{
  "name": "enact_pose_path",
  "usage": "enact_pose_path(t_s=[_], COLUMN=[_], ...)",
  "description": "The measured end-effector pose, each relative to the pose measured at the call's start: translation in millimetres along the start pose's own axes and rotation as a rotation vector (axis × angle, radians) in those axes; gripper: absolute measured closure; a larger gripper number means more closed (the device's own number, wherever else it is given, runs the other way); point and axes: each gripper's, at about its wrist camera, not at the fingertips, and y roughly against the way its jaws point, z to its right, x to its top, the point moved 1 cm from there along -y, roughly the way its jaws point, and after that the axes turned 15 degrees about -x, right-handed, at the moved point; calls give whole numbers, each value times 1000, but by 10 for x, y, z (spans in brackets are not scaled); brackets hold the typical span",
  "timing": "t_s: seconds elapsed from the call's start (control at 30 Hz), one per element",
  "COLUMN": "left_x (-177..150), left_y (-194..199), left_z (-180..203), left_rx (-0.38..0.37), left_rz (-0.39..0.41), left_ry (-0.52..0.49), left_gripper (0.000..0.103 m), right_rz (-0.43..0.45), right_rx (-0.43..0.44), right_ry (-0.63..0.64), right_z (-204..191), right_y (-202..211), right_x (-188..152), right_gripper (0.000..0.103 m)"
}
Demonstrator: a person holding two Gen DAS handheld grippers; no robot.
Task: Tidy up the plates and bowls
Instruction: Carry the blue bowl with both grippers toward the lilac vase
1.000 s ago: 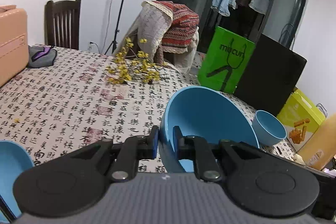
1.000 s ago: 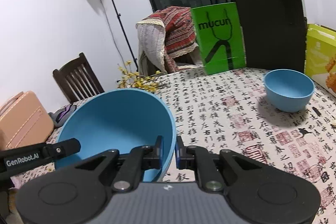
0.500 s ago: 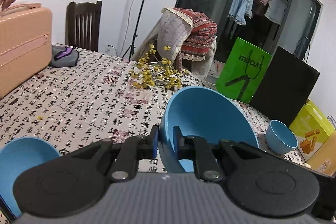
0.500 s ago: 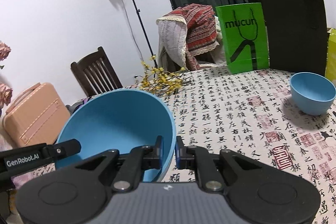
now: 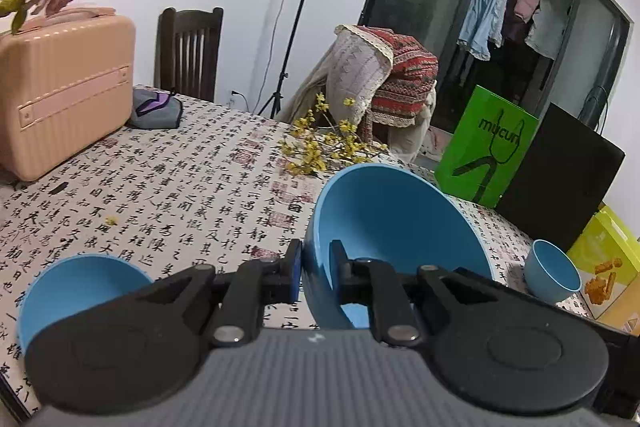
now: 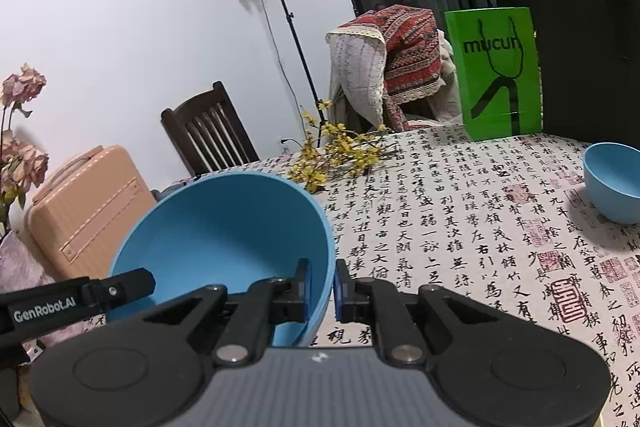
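Tongs, left (image 5: 316, 267) and right (image 6: 322, 285), are both clamped on the big blue bowl's (image 5: 392, 227) rim; we hold it above the desk (image 5: 180, 187), nesting undone, with smaller bowls (image 5: 80, 287) beside each tong

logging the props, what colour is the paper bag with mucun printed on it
Bright green with black lettering; the paper bag shows best in the right wrist view, standing at the table's far edge.

Large bowl (image 5: 392, 227), now farther left.
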Motion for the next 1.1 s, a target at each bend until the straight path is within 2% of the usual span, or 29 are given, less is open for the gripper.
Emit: enact_pose_path(t_s=[1.1], left_x=[-103], left_y=[594], left_z=[-359], left_rx=[123], left_rz=[81], left_ry=[85], left_gripper=[88], right_rz=[-33], right_rx=[150], right_ry=[85], right_z=[-521], right_y=[79], right_x=[-207], right_gripper=[92])
